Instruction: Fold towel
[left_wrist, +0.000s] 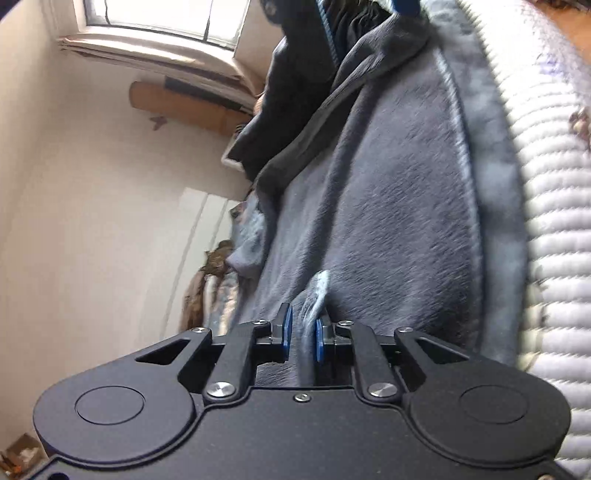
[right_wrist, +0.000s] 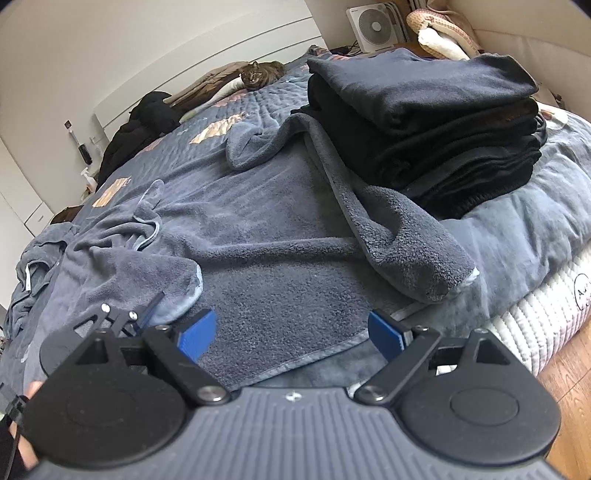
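On bed, left gripper (left_wrist: 303, 334) pinching towel (left_wrist: 388, 221)

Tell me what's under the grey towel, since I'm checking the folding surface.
The grey towel lies on a blue quilt over a white mattress. Its far right edge runs under the folded dark stack; the quilt beneath it is hidden.

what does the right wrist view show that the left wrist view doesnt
Only the right wrist view shows the cat at the far end of the bed, the box fan, the full stack of folded dark towels, and the right tool open over the towel's near edge.

Only the left wrist view shows the window and the left tool shut on a pinch of towel.

Both show the grey towel spread on the bed and the white mattress edge.
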